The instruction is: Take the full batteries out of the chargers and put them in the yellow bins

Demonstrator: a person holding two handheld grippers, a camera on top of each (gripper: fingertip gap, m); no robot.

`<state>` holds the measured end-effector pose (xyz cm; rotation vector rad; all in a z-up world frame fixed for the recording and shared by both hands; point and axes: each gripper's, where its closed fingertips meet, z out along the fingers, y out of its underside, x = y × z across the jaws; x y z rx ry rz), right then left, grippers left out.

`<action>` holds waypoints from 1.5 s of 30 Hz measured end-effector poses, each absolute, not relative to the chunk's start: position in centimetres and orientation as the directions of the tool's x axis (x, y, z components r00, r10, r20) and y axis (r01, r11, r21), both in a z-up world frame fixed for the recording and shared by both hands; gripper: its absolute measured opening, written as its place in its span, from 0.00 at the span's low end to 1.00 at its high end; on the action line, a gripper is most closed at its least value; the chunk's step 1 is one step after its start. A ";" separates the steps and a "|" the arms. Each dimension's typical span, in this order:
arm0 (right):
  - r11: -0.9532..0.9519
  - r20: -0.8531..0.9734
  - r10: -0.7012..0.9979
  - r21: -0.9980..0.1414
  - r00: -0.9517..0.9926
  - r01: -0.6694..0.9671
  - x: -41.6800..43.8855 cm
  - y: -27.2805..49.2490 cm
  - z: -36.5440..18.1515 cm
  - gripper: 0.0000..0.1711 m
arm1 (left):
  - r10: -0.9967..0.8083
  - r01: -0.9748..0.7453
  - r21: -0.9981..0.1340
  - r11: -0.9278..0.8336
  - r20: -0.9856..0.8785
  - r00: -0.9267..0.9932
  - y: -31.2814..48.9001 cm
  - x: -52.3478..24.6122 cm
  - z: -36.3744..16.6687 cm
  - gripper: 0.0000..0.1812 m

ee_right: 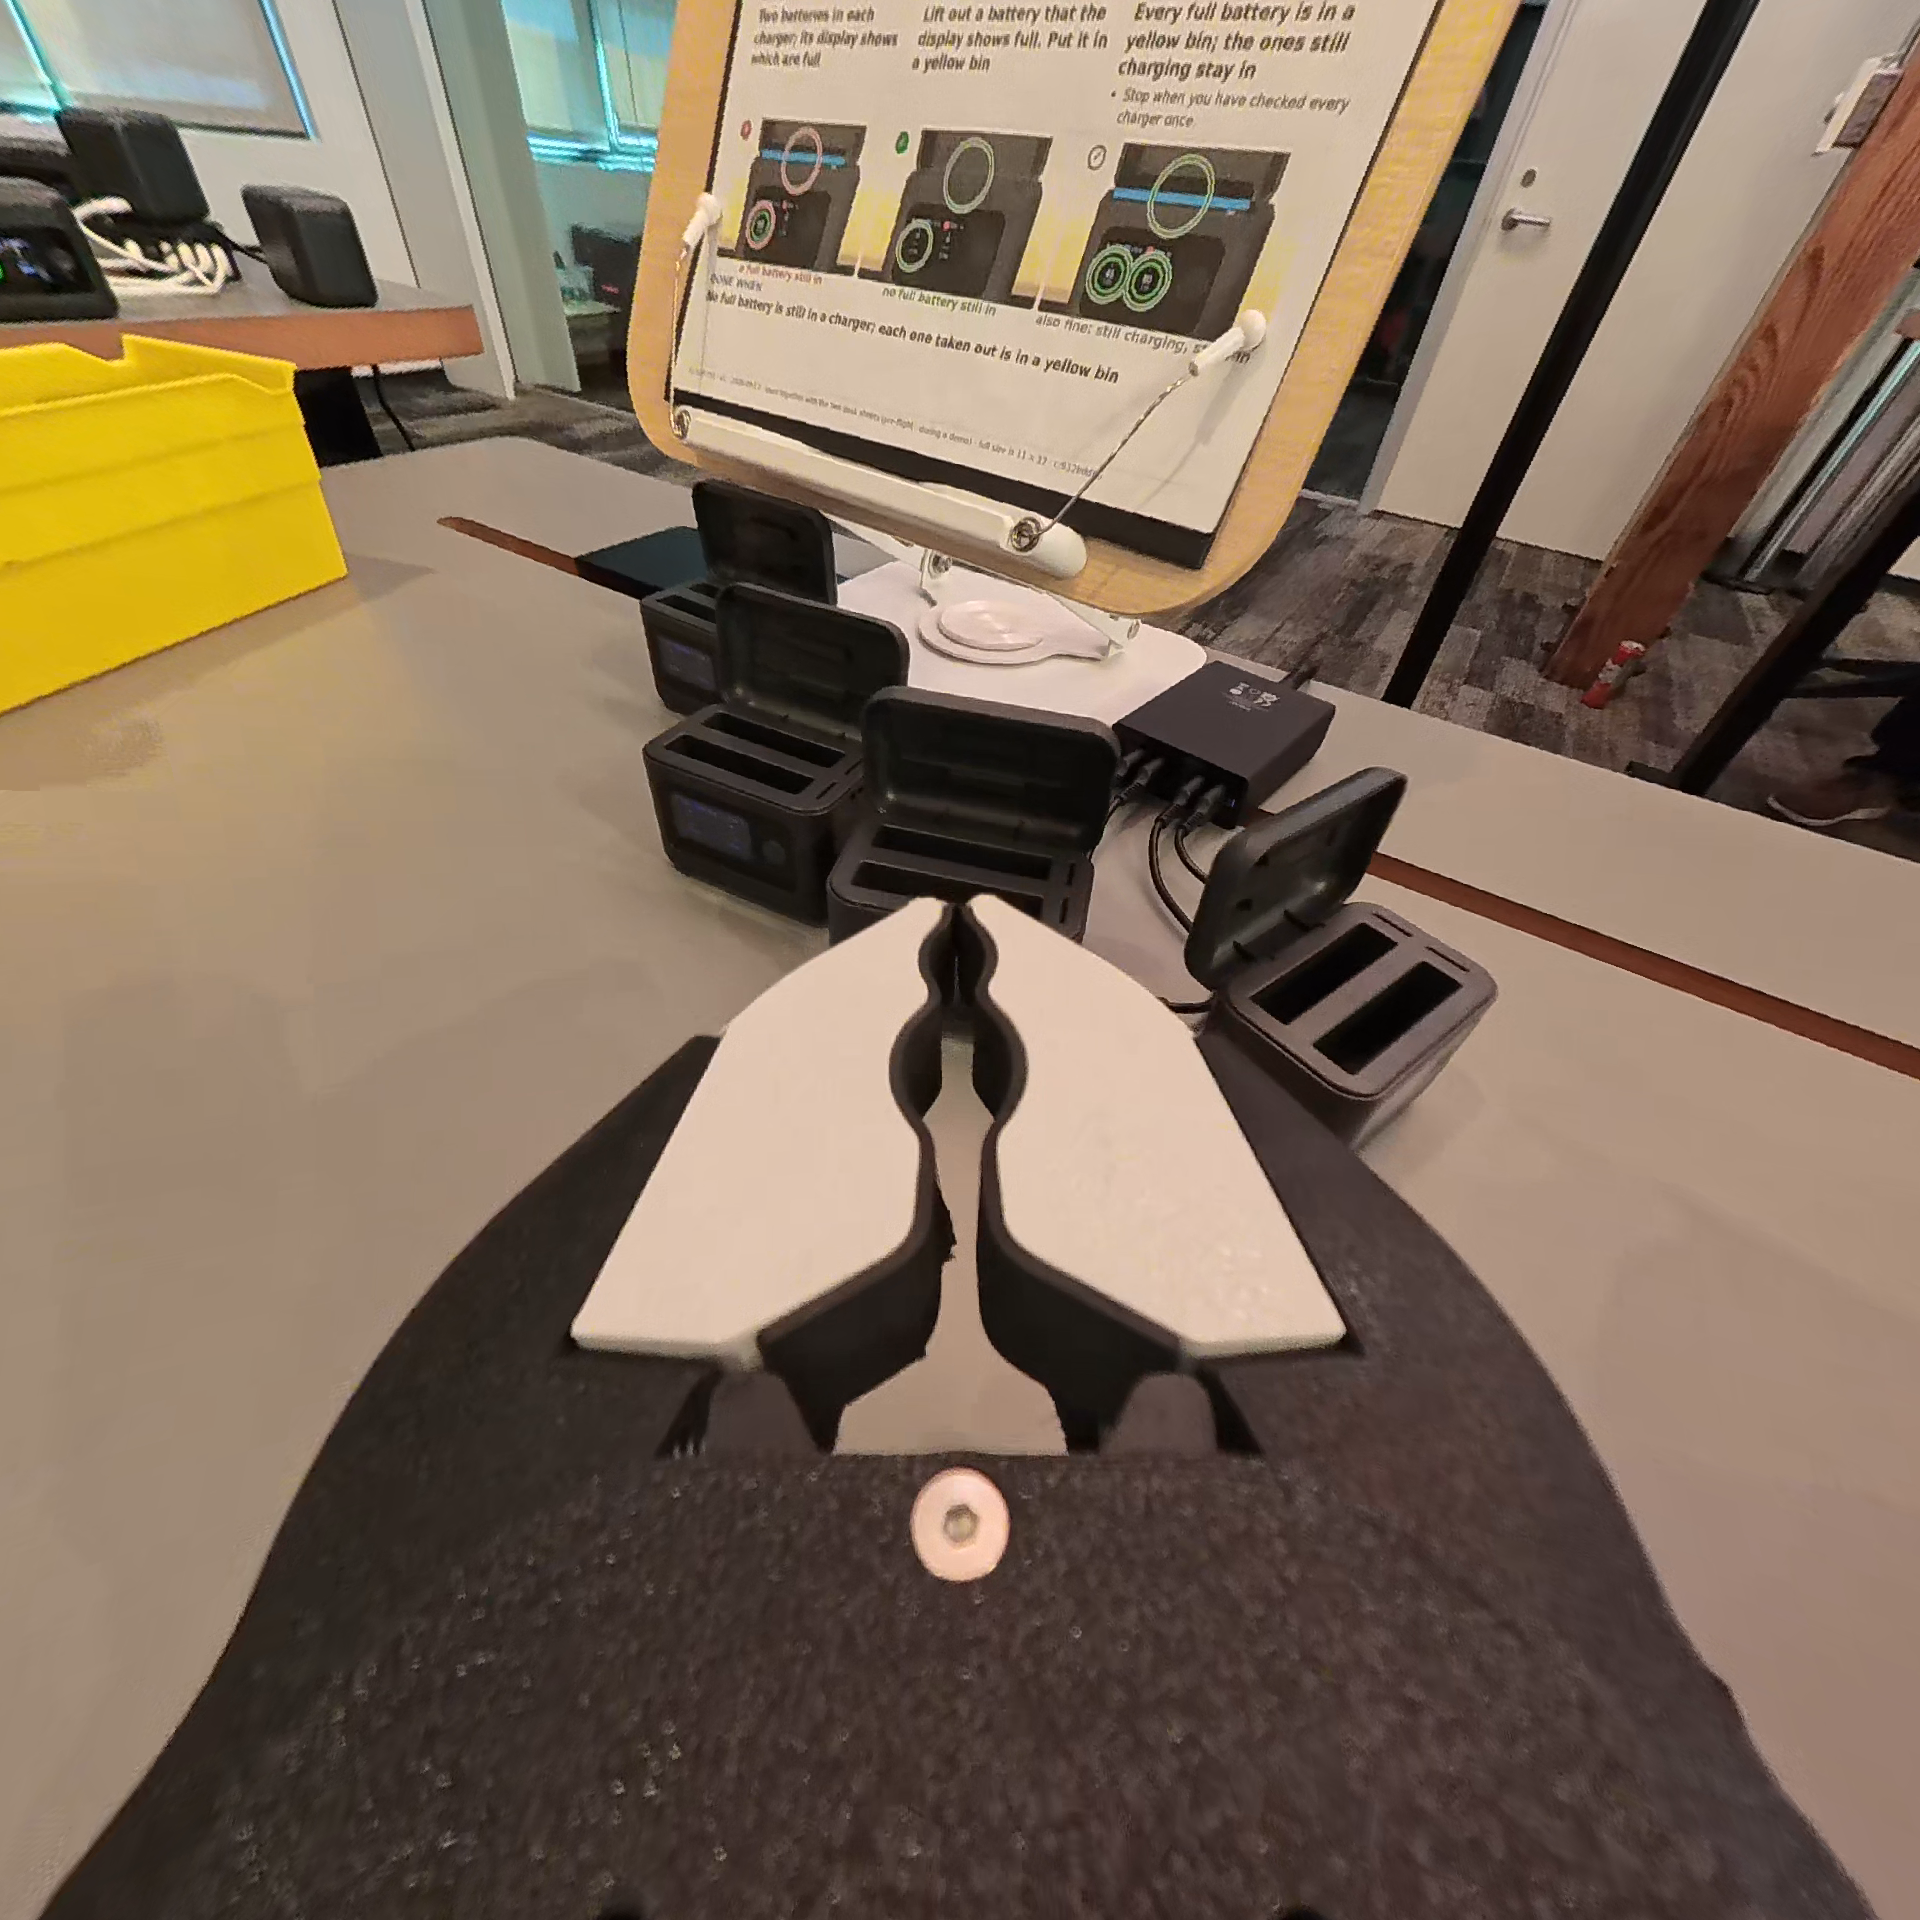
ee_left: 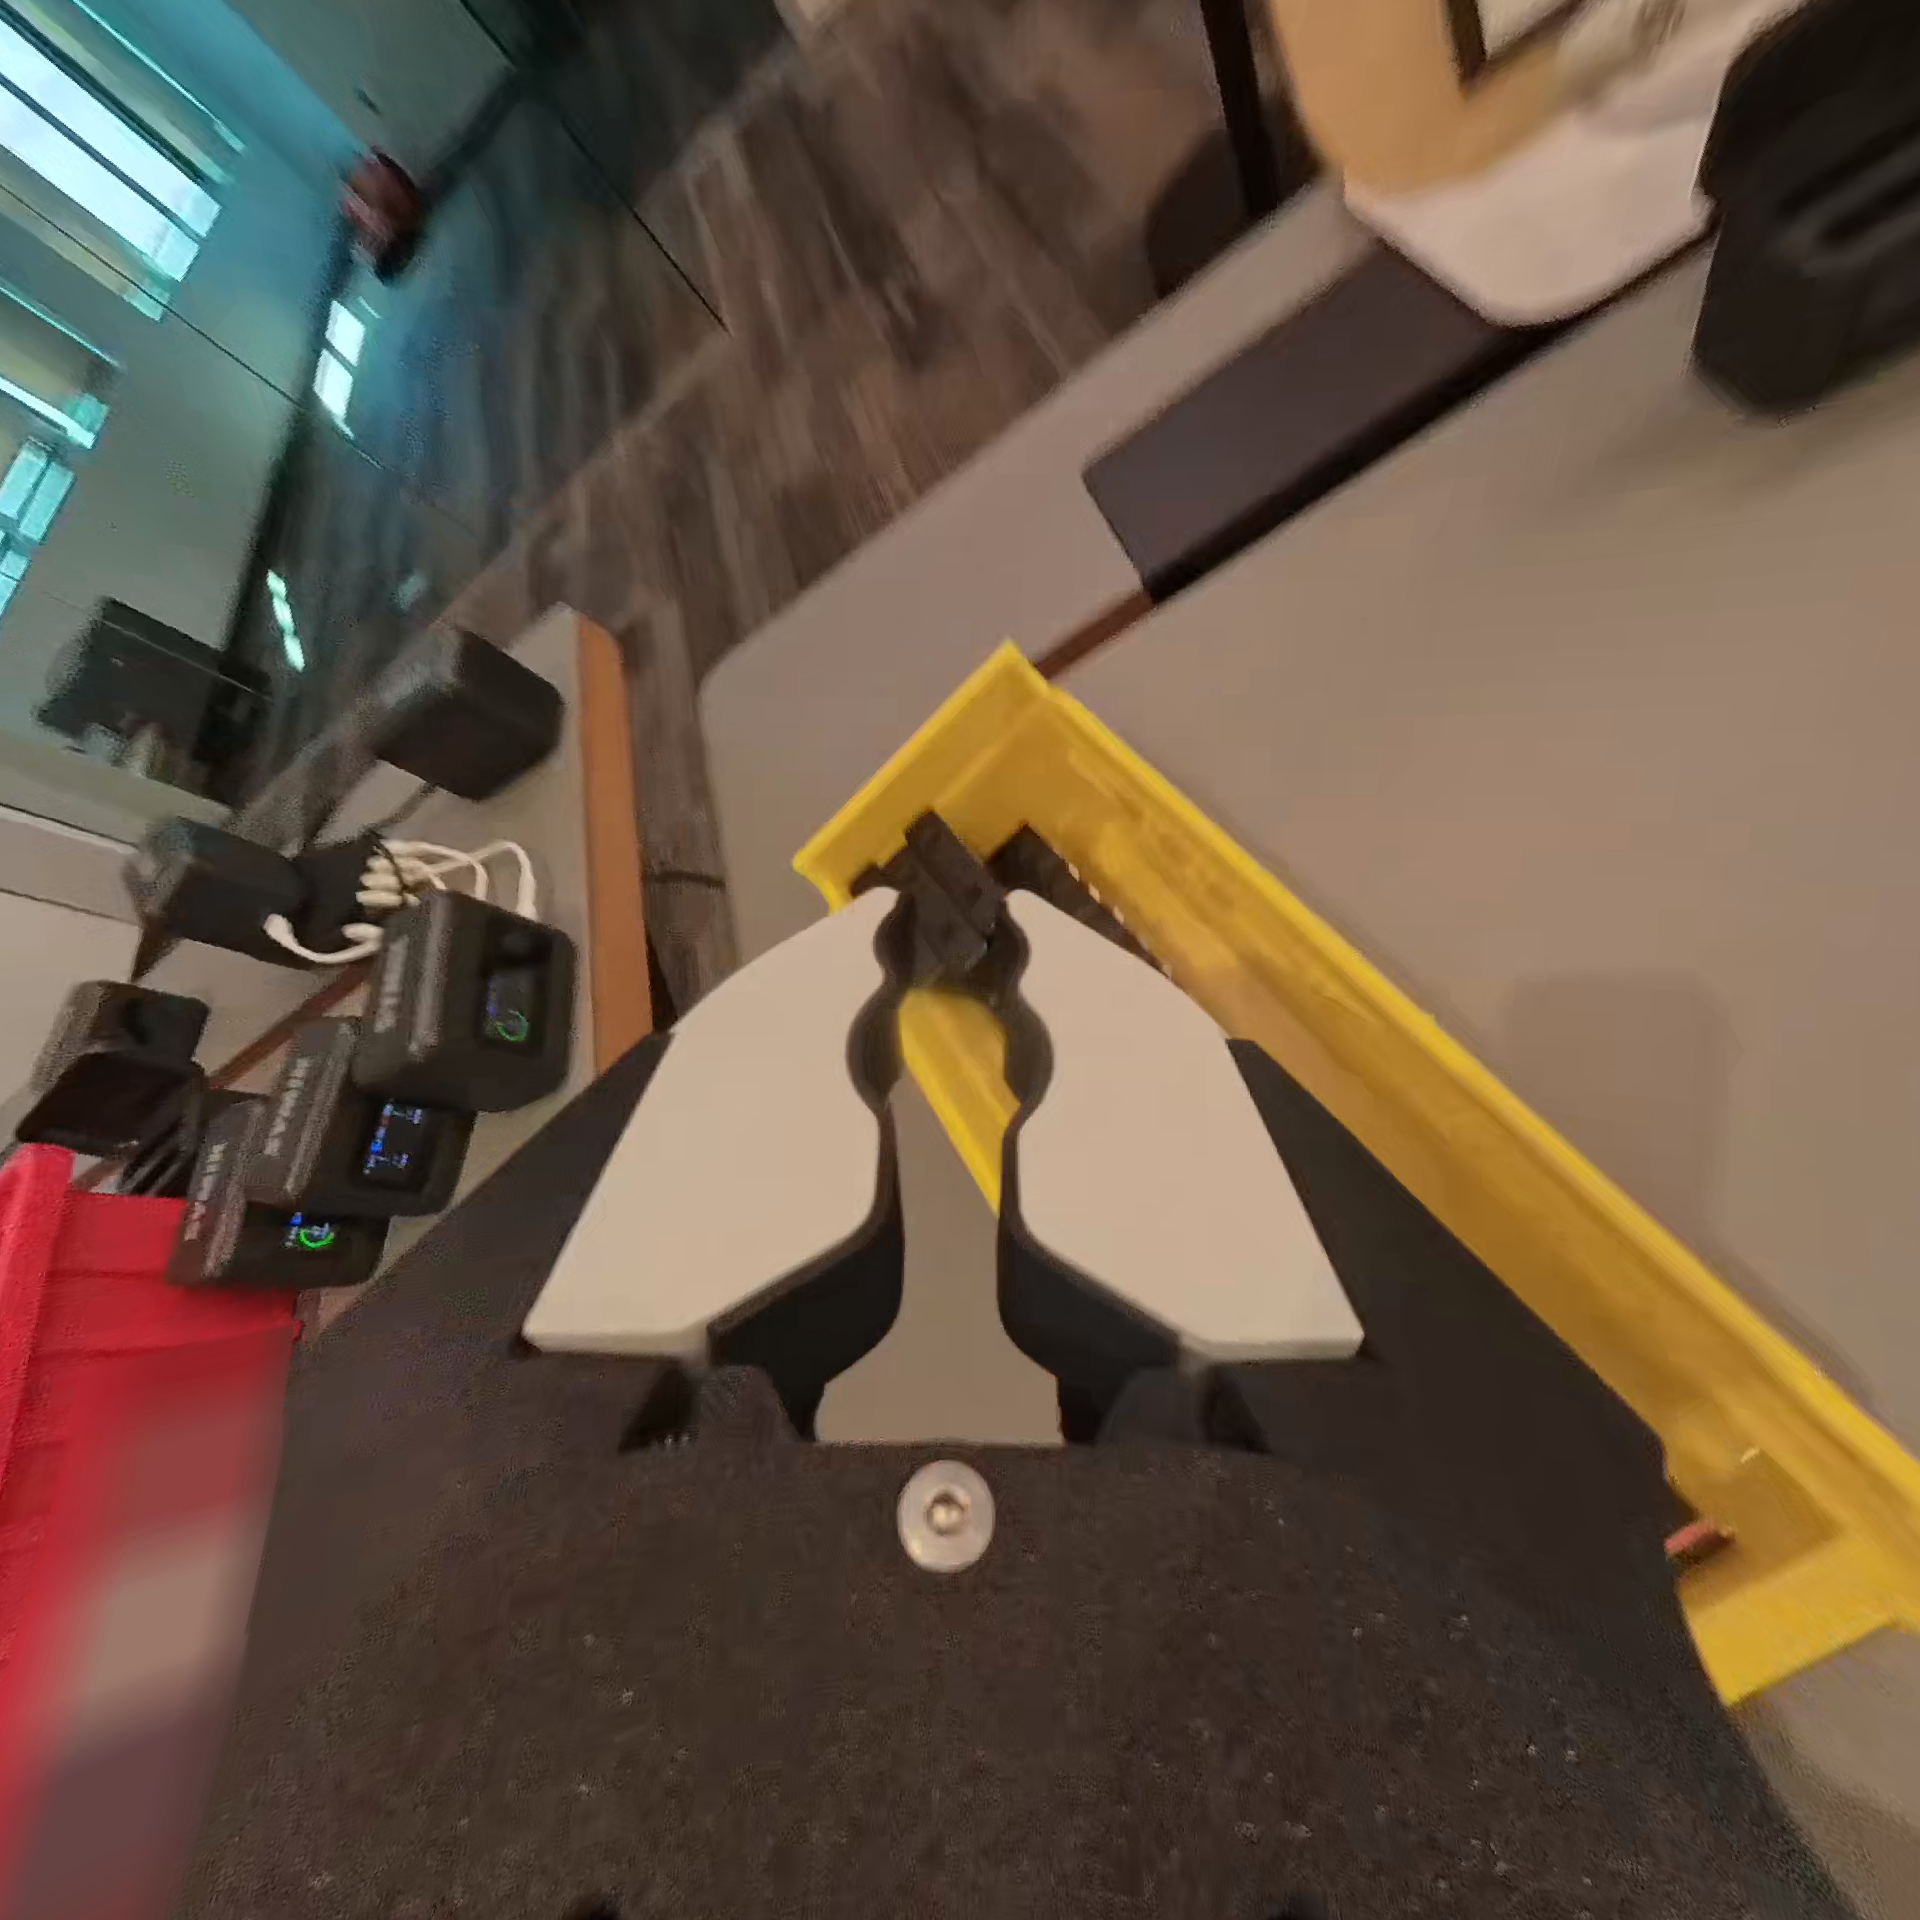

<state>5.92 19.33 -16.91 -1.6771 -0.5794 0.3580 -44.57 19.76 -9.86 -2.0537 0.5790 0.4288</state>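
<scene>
Left gripper (ee_left: pixel 948 940) pinches a black battery (ee_left: pixel 951 883) over the yellow bin (ee_left: pixel 1351 1039). Right gripper (ee_right: pixel 956 920), tips pressed together, we see before 4 open chargers (ee_right: pixel 748 800).

grey table (ee_right: pixel 312 1039) with a brown seam (ee_right: pixel 1662 966) running toward 4 o'clock. a wood-framed board (ee_right: pixel 1340 343) on a white stand (ee_right: pixel 997 634) rises at 12 o'clock. dark mottled carpet (ee_right: pixel 1455 613) beyond. a white door (ee_right: pixel 1558 208) and a wooden post (ee_right: pixel 1766 384) at 2 o'clock. bright windows (ee_right: pixel 592 83) at 11 o'clock; a second table (ee_right: pixel 260 312) at 10 o'clock.
</scene>
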 end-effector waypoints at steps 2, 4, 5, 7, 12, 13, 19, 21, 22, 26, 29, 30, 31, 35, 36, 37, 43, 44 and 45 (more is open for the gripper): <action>-0.116 0.094 0.557 -0.975 0.825 0.189 5.9 19.4 -17.2 0.00 | -0.314 -0.610 -0.594 -0.525 -0.531 0.787 20.6 -45.2 -11.9 0.15; -0.122 0.099 0.561 -0.972 0.822 0.201 5.8 19.5 -17.6 0.00 | -0.396 -0.674 -0.488 -0.555 -0.557 0.730 21.5 -45.6 -13.7 0.20; -0.124 0.104 0.564 -0.970 0.819 0.208 5.8 19.6 -17.8 0.00 | -0.445 -0.707 -0.435 -0.557 -0.562 0.697 21.9 -45.7 -14.6 0.23; -0.125 0.115 0.570 -0.967 0.814 0.224 5.7 19.6 -18.1 0.00 | -0.527 -0.759 -0.353 -0.548 -0.559 0.640 22.6 -45.6 -16.1 0.27; -0.122 0.144 0.593 -0.956 0.792 0.266 5.1 19.5 -18.6 0.00 | -0.615 -0.798 -0.195 -0.571 -0.542 0.573 24.5 -46.9 -18.3 0.31; -0.123 0.147 0.597 -0.955 0.789 0.271 5.1 19.5 -18.7 0.00 | -0.625 -0.801 -0.163 -0.577 -0.543 0.561 24.8 -47.3 -18.7 0.31; -0.126 0.148 0.601 -0.953 0.785 0.276 5.1 19.6 -18.9 0.00 | -0.684 -0.827 -0.053 -0.559 -0.535 0.496 26.3 -48.0 -19.9 0.34; -0.129 0.143 0.603 -0.953 0.785 0.273 5.1 19.6 -18.9 0.00 | -0.706 -0.833 -0.006 -0.553 -0.528 0.472 26.5 -48.3 -20.3 0.36; -0.131 0.141 0.604 -0.953 0.784 0.272 5.1 19.6 -18.9 0.00 | -0.717 -0.836 0.013 -0.548 -0.522 0.462 26.6 -48.4 -20.4 0.36; -0.136 0.139 0.610 -0.951 0.780 0.276 5.1 19.6 -19.1 0.00 | -0.748 -0.850 0.053 -0.524 -0.506 0.430 27.1 -48.6 -21.1 0.35; -0.145 0.131 0.619 -0.950 0.774 0.277 4.9 19.6 -19.3 0.00 | -0.763 -0.862 0.081 -0.500 -0.511 0.395 27.4 -48.7 -21.2 0.34; -0.149 0.128 0.622 -0.949 0.773 0.277 4.8 19.6 -19.4 0.00 | -0.767 -0.864 0.084 -0.497 -0.507 0.392 27.4 -48.7 -21.2 0.33; -0.153 0.125 0.625 -0.949 0.771 0.277 4.8 19.6 -19.5 0.00 | -0.770 -0.866 0.086 -0.492 -0.506 0.388 27.4 -48.7 -21.2 0.33; -0.163 0.112 0.635 -0.948 0.764 0.274 4.5 19.6 -19.7 0.00 | -0.772 -0.884 0.098 -0.456 -0.538 0.339 27.4 -48.9 -21.2 0.34; -0.163 0.110 0.637 -0.948 0.763 0.273 4.5 19.5 -19.7 0.00 | -0.769 -0.888 0.096 -0.449 -0.548 0.329 27.4 -48.9 -21.2 0.33; -0.163 0.109 0.638 -0.948 0.762 0.272 4.4 19.5 -19.7 0.00 | -0.766 -0.893 0.092 -0.441 -0.556 0.321 27.4 -48.8 -21.2 0.33; -0.167 0.103 0.644 -0.948 0.758 0.271 4.3 19.5 -19.8 0.00 | -0.735 -0.914 0.020 -0.406 -0.601 0.314 26.8 -48.2 -20.7 0.24; -0.168 0.101 0.645 -0.948 0.757 0.270 4.3 19.4 -19.8 0.00 | -0.730 -0.916 0.014 -0.401 -0.610 0.310 26.7 -48.1 -20.6 0.22; -0.169 0.100 0.647 -0.948 0.756 0.270 4.2 19.4 -19.8 0.00 | -0.726 -0.921 0.014 -0.390 -0.619 0.298 26.6 -47.9 -20.5 0.21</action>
